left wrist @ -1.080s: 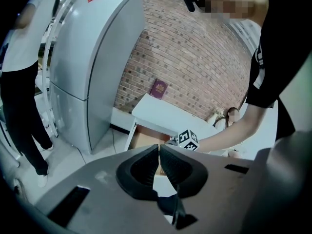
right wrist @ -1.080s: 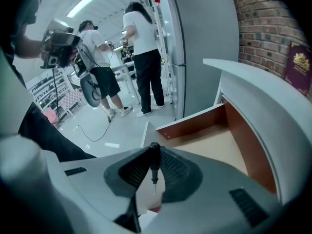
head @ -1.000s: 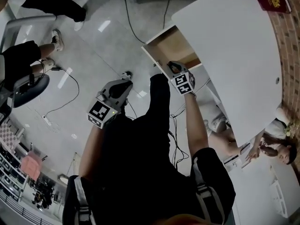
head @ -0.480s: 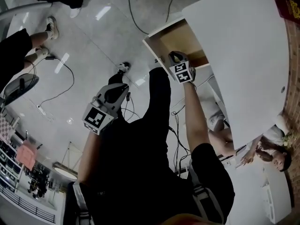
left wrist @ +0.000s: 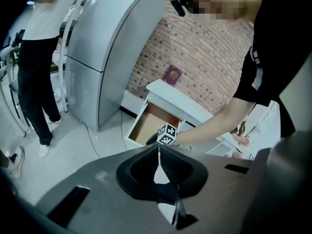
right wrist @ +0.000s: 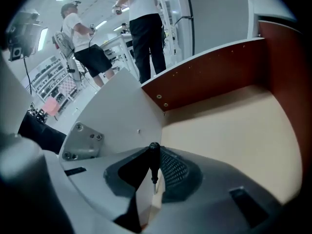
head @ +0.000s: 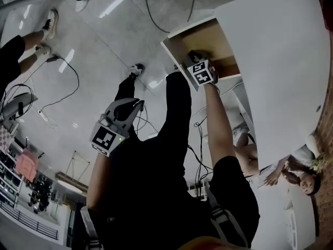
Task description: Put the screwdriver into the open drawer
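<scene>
The open drawer [head: 210, 37] juts from under a white tabletop; its floor is tan [right wrist: 229, 130] and its walls are red-brown. My right gripper [head: 195, 56] reaches over the drawer's front rim, shut on a small black-handled screwdriver [right wrist: 154, 159], whose tip points back between the fingers. The screwdriver is hidden in the head view. My left gripper [head: 137, 104] hangs over the floor beside the person's leg, shut with nothing in it [left wrist: 158, 156]. From the left gripper view the drawer [left wrist: 146, 123] and the right gripper [left wrist: 156, 137] lie straight ahead.
The white tabletop [head: 281, 61] covers the right side. Cables [head: 62, 87] trail across the shiny floor. A grey cabinet [left wrist: 107, 48] stands left of the drawer, and a red book [left wrist: 172, 75] lies on the table. Other people stand or sit nearby [head: 299, 171].
My right gripper has moved forward over the drawer's front rim with the screwdriver. The left gripper has sunk slightly lower and stays shut.
</scene>
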The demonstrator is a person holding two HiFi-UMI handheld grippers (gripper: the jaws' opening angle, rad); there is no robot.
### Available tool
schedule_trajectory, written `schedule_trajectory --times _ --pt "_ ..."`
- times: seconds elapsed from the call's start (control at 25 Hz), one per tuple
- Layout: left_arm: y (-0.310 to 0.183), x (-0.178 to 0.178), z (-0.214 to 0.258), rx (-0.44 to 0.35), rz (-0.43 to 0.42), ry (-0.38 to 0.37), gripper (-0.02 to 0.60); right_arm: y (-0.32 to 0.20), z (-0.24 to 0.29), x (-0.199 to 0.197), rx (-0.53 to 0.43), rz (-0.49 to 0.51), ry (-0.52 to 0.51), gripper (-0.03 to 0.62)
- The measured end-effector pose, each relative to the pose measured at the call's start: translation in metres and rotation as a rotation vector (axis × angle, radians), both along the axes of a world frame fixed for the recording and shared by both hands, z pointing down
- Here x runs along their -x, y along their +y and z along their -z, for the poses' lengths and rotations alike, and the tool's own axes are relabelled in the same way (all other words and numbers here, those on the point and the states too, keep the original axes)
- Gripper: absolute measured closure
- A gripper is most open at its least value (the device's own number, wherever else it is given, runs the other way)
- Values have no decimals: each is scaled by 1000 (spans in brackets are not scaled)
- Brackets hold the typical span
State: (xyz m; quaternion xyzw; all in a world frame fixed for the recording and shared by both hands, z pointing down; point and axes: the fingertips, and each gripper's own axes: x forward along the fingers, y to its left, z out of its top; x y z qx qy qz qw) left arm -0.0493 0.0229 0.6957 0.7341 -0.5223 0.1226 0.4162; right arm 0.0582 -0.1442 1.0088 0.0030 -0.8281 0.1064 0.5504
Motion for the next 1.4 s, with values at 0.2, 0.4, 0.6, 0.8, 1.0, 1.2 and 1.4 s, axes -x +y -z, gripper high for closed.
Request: schedule_trajectory --times 0.2,0.4,0.6,0.8,1.0,1.2,1.4 --pt "5 -6 -3 29 35 22 558 0 -9 -2 -1 23 15 476" --pt "5 -6 -12 27 13 19 558 0 -20 1 7 37 14 477" --pt "1 3 -21 45 33 38 558 -3 -32 10 23 33 32 476" --pt "5 -3 -21 40 7 33 558 -3 -31 9 26 24 30 461" --pt "4 -4 -17 44 13 37 558 -11 -24 9 7 2 27 450" --pt "3 -6 -14 34 -3 36 558 -15 -10 4 -9 -28 20 464" --pt "0 -9 1 -14 -49 19 558 -13 33 -5 -17 -94 -17 516"
